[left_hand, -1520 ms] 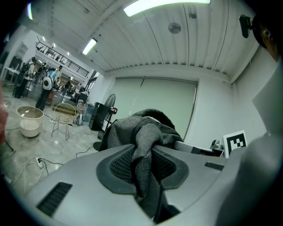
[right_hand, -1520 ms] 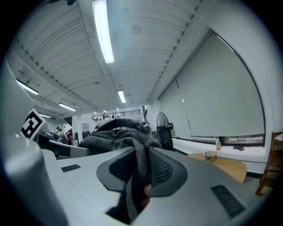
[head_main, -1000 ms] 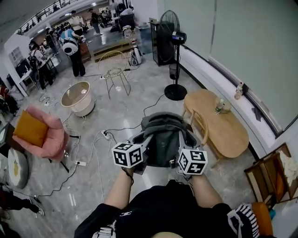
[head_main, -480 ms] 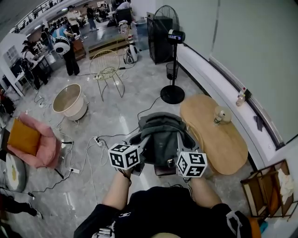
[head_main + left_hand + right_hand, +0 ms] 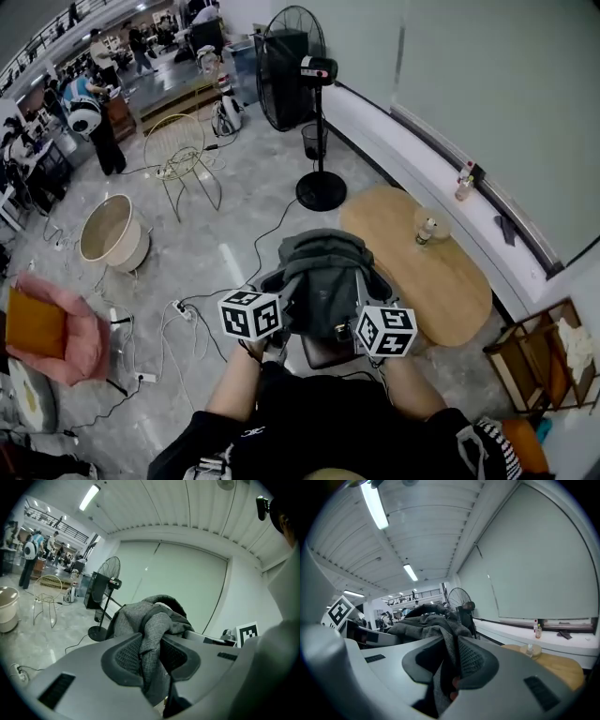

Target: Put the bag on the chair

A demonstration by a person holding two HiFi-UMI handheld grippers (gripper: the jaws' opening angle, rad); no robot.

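Note:
A grey backpack (image 5: 323,281) hangs between my two grippers, above the floor and next to the wooden table. My left gripper (image 5: 279,309) is shut on a fold of its fabric (image 5: 151,630); the cloth sits pinched between the ribbed pads. My right gripper (image 5: 364,317) is shut on another fold of the bag (image 5: 443,644) on the opposite side. Just under the bag a dark brown chair seat (image 5: 326,352) peeks out, mostly hidden by the bag and my arms. A wire chair (image 5: 178,155) and a pink armchair (image 5: 61,333) stand further off to the left.
A kidney-shaped wooden table (image 5: 427,277) with a bottle (image 5: 427,230) lies right of the bag. A standing fan (image 5: 314,103) is ahead, a round beige tub (image 5: 108,232) to the left. Cables and a power strip (image 5: 183,309) trail across the floor. People stand far back.
The whole view has shifted: table and fan have come closer to the centre, the pink armchair has slid to the lower left. Both grippers still hold the bag the same way.

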